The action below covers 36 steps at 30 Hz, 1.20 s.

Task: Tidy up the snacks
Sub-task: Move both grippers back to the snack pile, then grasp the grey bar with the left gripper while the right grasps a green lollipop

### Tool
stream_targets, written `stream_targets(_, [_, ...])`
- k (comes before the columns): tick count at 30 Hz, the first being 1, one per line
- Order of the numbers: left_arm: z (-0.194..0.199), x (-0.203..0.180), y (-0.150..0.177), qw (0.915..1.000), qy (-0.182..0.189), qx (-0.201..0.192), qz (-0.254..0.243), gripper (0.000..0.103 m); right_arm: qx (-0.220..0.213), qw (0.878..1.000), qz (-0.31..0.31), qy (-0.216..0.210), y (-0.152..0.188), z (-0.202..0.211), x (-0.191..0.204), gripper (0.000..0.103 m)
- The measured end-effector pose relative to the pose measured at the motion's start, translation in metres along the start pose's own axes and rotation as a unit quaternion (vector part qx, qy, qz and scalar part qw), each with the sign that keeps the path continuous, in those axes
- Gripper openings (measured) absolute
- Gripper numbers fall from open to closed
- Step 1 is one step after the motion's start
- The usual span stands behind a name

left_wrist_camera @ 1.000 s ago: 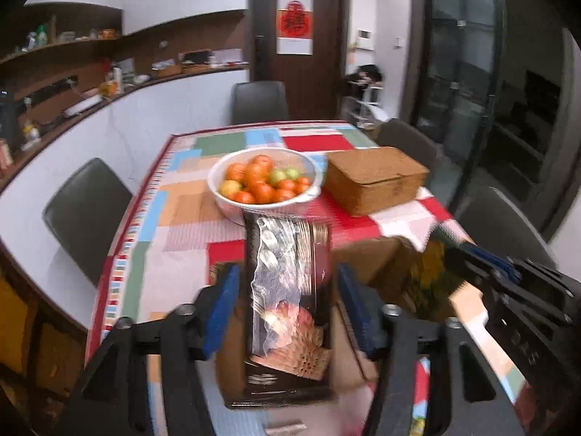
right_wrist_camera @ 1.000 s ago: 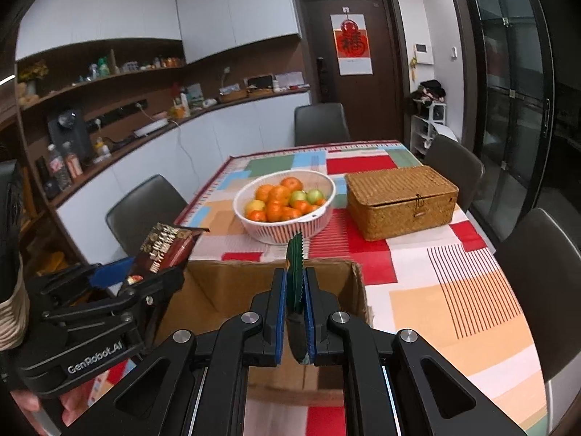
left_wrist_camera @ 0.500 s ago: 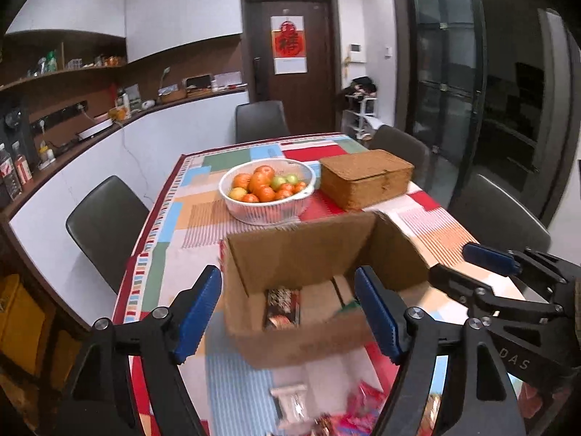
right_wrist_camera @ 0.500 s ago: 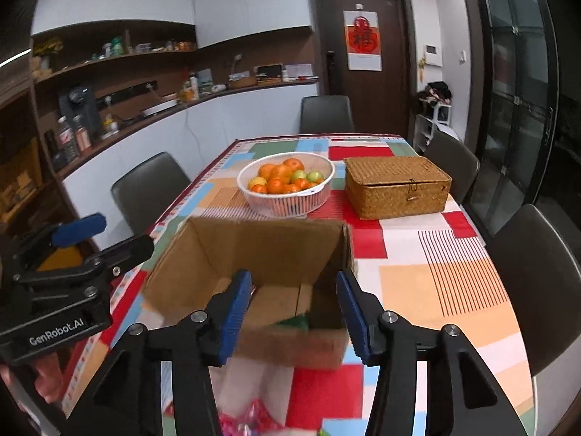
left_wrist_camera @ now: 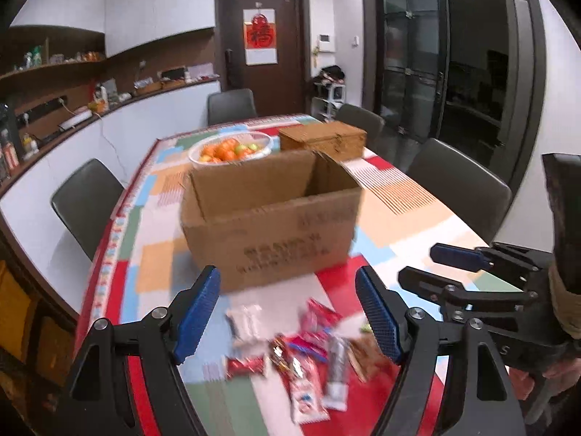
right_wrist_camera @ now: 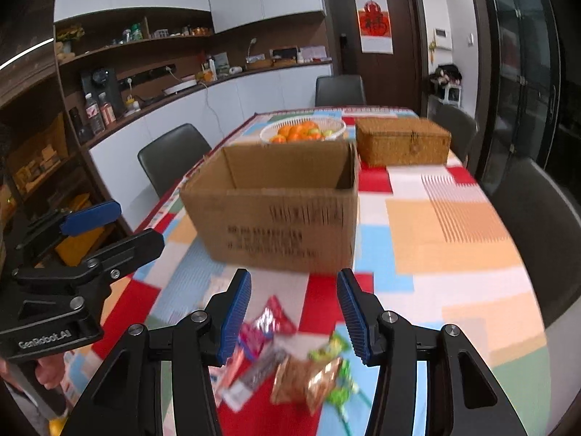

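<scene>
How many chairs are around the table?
4: the left chair, the far-end chair by the door, the far right chair and the near right chair, all around the table. More may be hidden nearer the camera.

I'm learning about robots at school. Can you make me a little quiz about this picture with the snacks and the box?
1. True or false: the left gripper has its jaws wide open and holds nothing.
2. Where does the pile of snack packets lie?
A. inside the cardboard box
B. on the tablecloth in front of the cardboard box
C. in the fruit bowl
3. Fill in: behind the cardboard box, beside the fruit bowl, stands a closed ____ box.

Key: 1 true. 2 B. 3 wicker.
</scene>
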<state>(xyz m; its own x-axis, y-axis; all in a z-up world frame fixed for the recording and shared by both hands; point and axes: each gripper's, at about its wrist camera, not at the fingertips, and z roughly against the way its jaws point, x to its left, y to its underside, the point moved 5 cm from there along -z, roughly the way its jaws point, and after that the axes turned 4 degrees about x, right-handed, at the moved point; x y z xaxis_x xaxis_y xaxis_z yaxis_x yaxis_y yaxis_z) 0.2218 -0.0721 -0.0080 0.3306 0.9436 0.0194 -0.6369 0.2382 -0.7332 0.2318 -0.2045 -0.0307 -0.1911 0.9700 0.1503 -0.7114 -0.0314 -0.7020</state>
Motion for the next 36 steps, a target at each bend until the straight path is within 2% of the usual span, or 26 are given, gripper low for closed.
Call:
stream_targets(5, [-0.004,-0.017,0.028,0.9997,0.009,0.018,-0.012,0.076,0.022,1.0,-0.002,0.01,0.037,0.005,-0.007,0.05])
stream_targets(11, [-0.024,-0.031,0.066,0.9978,0.027,0.06,-0.009,0.076,0.048,0.999,-0.006,0.022,0.072,0.008,-0.015,0.05])
stream_targets(22, [-0.056,-0.045,0.116,0.9919,0.033,0.122,-0.011,0.076,0.122,0.992,-0.019,0.025,0.125,-0.019,-0.029,0.05])
stream_targets(27, [-0.071,-0.048,0.118,0.9897,0.041,0.135,-0.021,0.073,0.14,0.989,-0.027,0.029,0.134,-0.034,-0.036,0.05])
stream_targets(29, [-0.078,-0.047,0.116,0.9891,0.041,0.139,-0.027,0.066,0.147,0.988,-0.028,0.028,0.135,-0.039,-0.037,0.05])
stream_targets(31, [-0.086,-0.048,0.115,0.9883,0.039,0.143,-0.033,0.064,0.154,0.987,-0.028,0.026,0.136,-0.046,-0.038,0.049])
stream_targets(36, [-0.101,-0.052,0.113,0.9862,0.057,0.151,-0.036,0.056,0.167,0.985,-0.036,0.019,0.138,-0.059,-0.045,0.041])
